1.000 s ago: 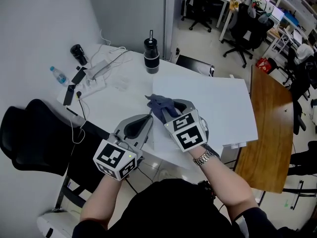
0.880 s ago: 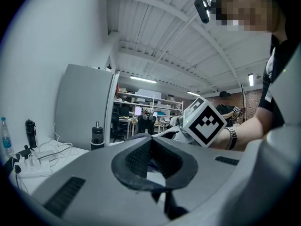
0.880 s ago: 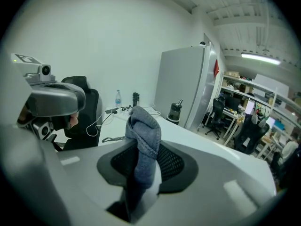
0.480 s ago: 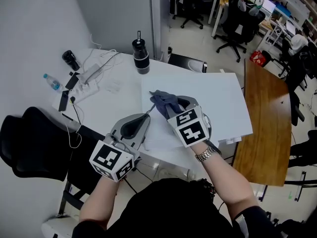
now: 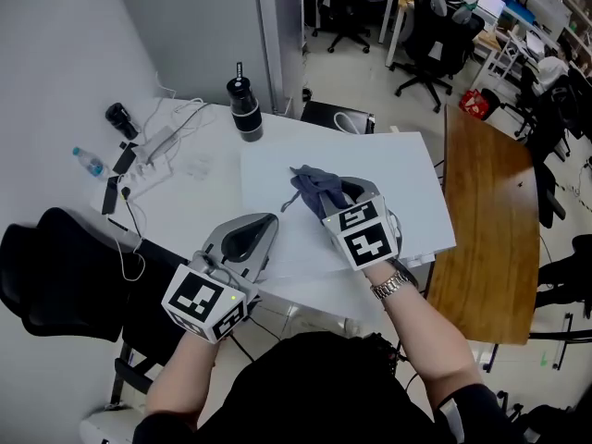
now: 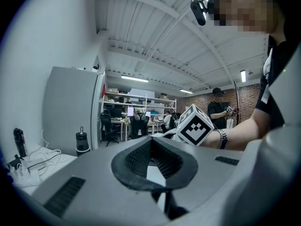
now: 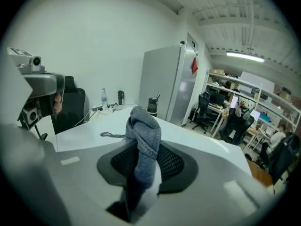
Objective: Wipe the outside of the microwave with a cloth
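A grey-blue cloth (image 5: 313,183) is bunched between the jaws of my right gripper (image 5: 326,195), which is shut on it. The cloth rests on the broad white top panel (image 5: 398,178) that appears to be the microwave. In the right gripper view the cloth (image 7: 144,138) stands up out of the jaws, with a thin strap trailing onto the white surface. My left gripper (image 5: 268,222) is shut and empty, at the near left edge of the panel, beside the right one. In the left gripper view its jaws (image 6: 151,157) are pressed together.
A black bottle (image 5: 243,109) stands on the white table behind the panel. A power strip with cables (image 5: 153,146), a water bottle (image 5: 90,163) and a small black item lie at the left. A black chair (image 5: 55,266) is near left, a wooden table (image 5: 486,211) right.
The right gripper has slid the cloth to the right and farther across the white top. The left gripper has shifted a little along the near edge, still shut.
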The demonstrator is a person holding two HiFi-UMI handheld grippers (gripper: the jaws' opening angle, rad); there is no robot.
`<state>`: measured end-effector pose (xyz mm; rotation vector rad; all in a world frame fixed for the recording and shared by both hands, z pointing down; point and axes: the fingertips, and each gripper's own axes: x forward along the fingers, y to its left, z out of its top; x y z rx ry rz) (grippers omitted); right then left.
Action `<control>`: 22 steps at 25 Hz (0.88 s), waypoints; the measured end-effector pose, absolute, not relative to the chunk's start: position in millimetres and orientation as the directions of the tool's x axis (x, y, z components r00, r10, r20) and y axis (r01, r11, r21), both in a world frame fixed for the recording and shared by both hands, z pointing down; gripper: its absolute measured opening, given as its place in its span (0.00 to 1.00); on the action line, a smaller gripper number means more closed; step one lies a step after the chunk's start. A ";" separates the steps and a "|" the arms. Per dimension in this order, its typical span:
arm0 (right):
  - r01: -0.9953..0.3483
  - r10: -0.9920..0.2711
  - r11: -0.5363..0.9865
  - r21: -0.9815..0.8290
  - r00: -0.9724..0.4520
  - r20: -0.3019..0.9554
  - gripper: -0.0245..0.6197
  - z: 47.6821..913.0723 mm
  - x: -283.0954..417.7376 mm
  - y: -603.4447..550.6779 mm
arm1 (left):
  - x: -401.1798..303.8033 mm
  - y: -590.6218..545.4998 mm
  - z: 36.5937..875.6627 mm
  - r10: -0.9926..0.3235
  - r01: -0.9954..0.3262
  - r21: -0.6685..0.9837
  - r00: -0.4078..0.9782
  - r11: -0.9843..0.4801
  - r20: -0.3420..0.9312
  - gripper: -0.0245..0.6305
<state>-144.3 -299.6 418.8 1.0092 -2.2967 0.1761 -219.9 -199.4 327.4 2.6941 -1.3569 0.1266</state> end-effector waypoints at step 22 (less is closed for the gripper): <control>-0.764 -0.664 0.637 0.106 -0.473 0.579 0.21 416.7 6.8 -327.3 | -100.4 -206.7 320.9 -0.780 -0.795 0.037 0.603 -0.606 0.166 0.04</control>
